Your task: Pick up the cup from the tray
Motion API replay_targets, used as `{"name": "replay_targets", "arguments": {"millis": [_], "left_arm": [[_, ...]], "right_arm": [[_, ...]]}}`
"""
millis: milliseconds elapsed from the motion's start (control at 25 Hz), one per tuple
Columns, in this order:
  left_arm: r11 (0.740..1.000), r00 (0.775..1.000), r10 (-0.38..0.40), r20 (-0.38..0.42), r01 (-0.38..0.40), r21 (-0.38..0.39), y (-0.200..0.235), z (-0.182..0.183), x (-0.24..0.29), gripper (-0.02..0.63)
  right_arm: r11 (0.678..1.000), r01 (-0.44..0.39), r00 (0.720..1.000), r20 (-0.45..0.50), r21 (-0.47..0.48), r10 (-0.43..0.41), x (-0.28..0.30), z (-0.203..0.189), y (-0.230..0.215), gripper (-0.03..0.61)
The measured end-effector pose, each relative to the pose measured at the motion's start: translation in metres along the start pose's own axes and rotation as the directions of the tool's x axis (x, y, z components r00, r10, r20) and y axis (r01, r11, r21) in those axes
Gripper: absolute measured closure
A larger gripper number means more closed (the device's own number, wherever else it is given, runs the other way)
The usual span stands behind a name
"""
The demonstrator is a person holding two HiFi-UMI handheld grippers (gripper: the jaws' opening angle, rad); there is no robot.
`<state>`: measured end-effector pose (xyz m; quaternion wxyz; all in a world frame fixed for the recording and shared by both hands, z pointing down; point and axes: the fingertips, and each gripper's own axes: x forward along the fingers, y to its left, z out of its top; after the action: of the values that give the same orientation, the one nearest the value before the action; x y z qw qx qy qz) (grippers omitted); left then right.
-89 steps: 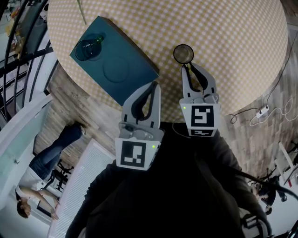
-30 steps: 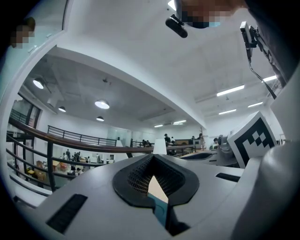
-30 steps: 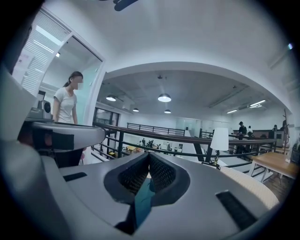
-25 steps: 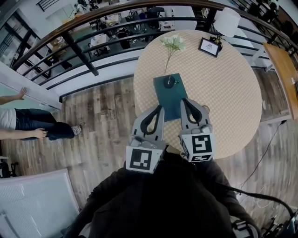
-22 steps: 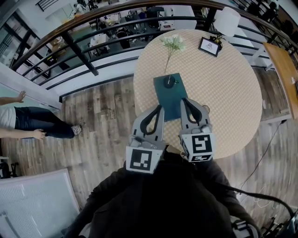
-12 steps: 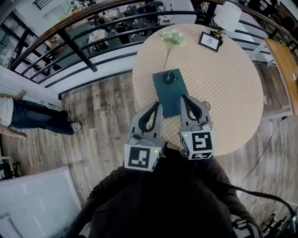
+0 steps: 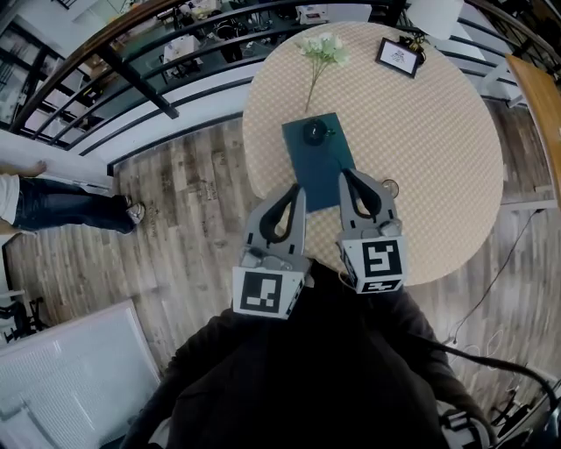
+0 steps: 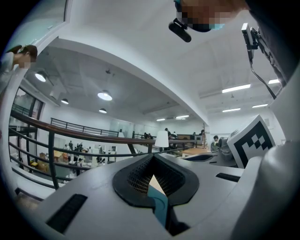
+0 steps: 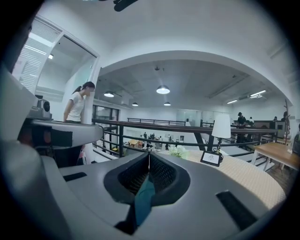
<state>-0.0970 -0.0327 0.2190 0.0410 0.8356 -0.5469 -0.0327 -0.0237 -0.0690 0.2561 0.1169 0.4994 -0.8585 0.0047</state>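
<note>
Two grippers hang side by side at the near edge of one round tabletop (image 7: 438, 131) covered in a checked cloth. The left gripper (image 7: 299, 188) has its jaws pressed together at the tips with nothing between them, and its own view (image 8: 152, 157) shows only a sliver of teal through the loop behind the tips. The right gripper (image 7: 344, 174) is the same, with jaws closed tip to tip and empty (image 9: 149, 153). One teal tray (image 7: 320, 171) lies on the tabletop, its near end reaching between and under the two gripper tips. One dark cup (image 7: 314, 131) stands on the tray's far half, well apart from both grippers. A second, smaller glass (image 7: 390, 187) stands off the tray on the bare cloth, just to the right of the right gripper. Farther across the tabletop are three single things: a sprig of white flowers (image 7: 323, 48), a framed card (image 7: 401, 57) and a white lamp (image 7: 436, 13). One person's legs (image 7: 53, 206) show on the wooden floor (image 7: 193, 202) at the left.
</note>
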Motion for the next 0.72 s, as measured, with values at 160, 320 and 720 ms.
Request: {"name": "replay_targets", "arguments": {"millis": [160, 320, 720], "left_arm": [[1.0, 0.999, 0.015, -0.046, -0.016, -0.018, 0.004, -0.016, 0.014, 0.609], [0.998, 0.995, 0.031, -0.09, -0.035, -0.042, 0.009, -0.031, 0.032, 0.609], [0.985, 0.972, 0.067, -0.226, -0.101, -0.14, 0.031, -0.087, 0.089, 0.609]], "right_arm": [[1.0, -0.021, 0.999, -0.04, 0.002, 0.021, 0.014, -0.015, -0.012, 0.569], [0.998, -0.06, 0.995, -0.084, -0.004, 0.06, 0.036, -0.032, -0.028, 0.569], [0.968, -0.242, 0.958, -0.177, -0.062, 0.228, 0.115, -0.079, -0.064, 0.568]]}}
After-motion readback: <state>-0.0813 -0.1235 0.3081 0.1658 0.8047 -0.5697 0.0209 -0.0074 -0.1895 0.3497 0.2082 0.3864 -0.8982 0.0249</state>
